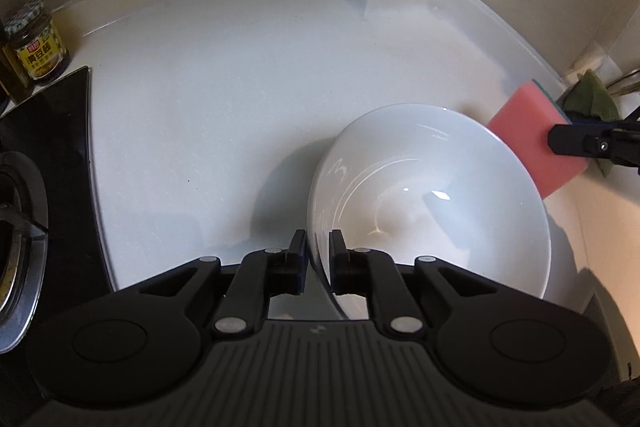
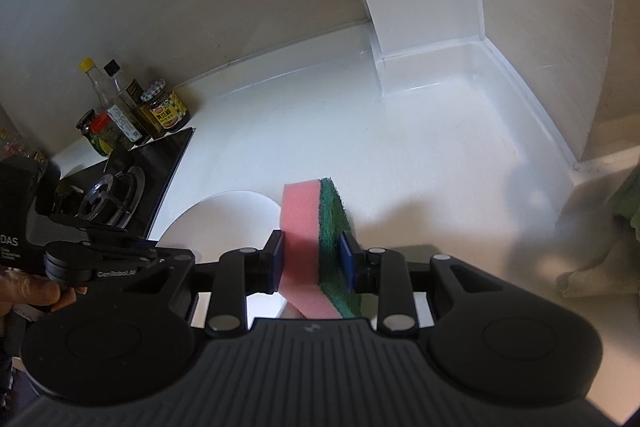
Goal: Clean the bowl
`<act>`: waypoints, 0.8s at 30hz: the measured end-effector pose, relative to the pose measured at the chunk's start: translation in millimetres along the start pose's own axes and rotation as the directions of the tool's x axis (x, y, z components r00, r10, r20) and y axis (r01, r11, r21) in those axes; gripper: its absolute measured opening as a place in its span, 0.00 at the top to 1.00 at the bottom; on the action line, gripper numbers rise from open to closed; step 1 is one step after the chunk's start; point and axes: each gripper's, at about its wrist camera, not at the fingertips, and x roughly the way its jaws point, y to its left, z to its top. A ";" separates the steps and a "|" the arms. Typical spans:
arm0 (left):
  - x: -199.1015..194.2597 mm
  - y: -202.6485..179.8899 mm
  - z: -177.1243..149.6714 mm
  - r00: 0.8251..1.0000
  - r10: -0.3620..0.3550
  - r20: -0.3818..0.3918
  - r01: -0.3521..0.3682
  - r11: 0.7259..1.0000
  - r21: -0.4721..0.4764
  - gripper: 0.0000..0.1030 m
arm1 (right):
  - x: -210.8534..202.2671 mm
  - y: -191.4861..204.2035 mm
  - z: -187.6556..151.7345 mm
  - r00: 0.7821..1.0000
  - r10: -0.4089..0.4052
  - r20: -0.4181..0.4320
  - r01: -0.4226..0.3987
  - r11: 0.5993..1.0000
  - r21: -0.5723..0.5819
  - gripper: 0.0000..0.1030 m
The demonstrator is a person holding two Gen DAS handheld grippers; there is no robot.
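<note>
The left gripper (image 1: pixel 318 259) pinches the rim of a round white bowl (image 1: pixel 432 195), tipped on the white counter (image 1: pixel 224 99). A pink sponge block (image 1: pixel 528 139) sits just past its far edge, held by the right gripper (image 1: pixel 576 143).

far-left glass jar with yellow label (image 1: pixel 38 45): Chinese characters, not clearly legible | black left tongs (image 2: pixel 116 273): white "GenRobot.AI" on body | black handle housing (image 2: pixel 16 203): partial "DAS"

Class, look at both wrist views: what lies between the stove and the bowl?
Only bare white counter lies between the stove and the bowl, seen best in the left wrist view.
</note>
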 end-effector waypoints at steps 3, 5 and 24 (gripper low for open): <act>4.2 -7.3 4.8 0.999 0.049 0.001 -0.049 0.998 0.042 0.93 | 3.6 5.5 3.6 1.000 -0.007 0.008 0.008 1.000 -0.023 0.75; 6.2 -9.0 7.3 0.998 0.061 0.015 -0.062 0.994 0.088 0.91 | 6.4 8.3 6.1 1.000 -0.016 0.023 0.017 0.999 -0.038 0.75; 0.9 -5.2 3.8 0.996 0.073 0.044 -0.075 0.996 0.038 0.83 | 8.5 8.9 4.3 0.998 -0.029 0.049 0.032 0.998 -0.061 0.75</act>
